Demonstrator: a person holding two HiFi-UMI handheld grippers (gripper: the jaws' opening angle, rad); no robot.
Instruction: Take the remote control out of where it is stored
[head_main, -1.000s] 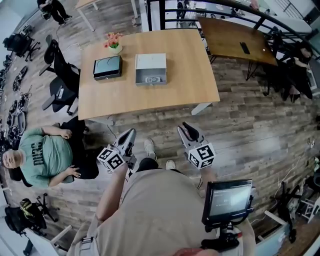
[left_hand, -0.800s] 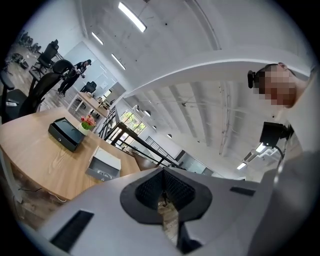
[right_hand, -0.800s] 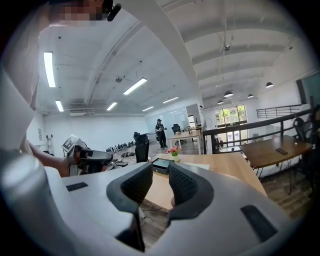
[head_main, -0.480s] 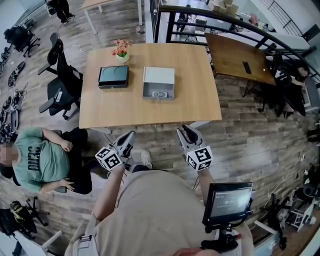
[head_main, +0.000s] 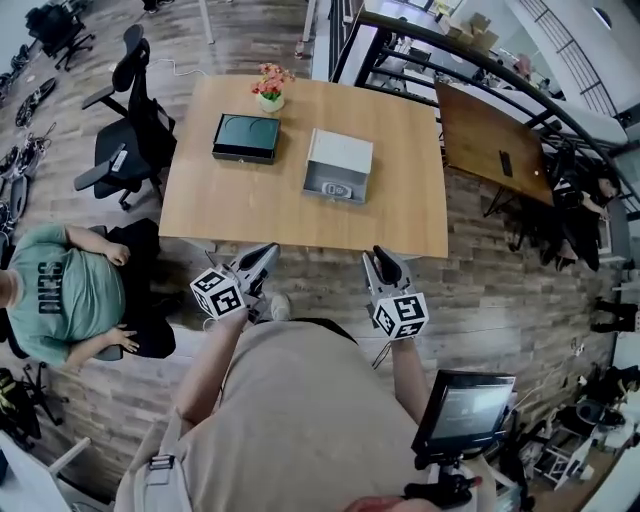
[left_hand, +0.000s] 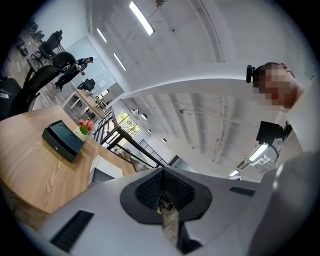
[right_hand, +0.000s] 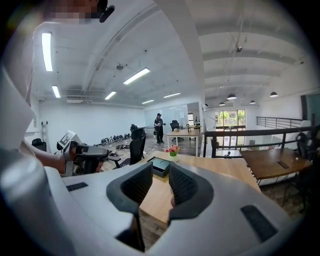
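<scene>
The left fingers (left_hand: 150, 187) are pressed together on nothing; the right fingers (right_hand: 134, 185) stand a slit apart, empty. Just ahead of both runs the near edge of the bench (head_main: 290, 215), with floor (head_main: 320, 270) under them. Farther ahead, between the two pairs, an open white box (head_main: 340, 150) holds the remote (head_main: 338, 188), which lies crosswise along the box's near wall. Left of it sit a black box (head_main: 246, 138) and flowers (head_main: 268, 85), with bare bench all round.

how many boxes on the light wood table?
2. A dark box toward the left, near the flower pot, and an open grey box to its right with the remote control inside. Nothing seems hidden.
</scene>
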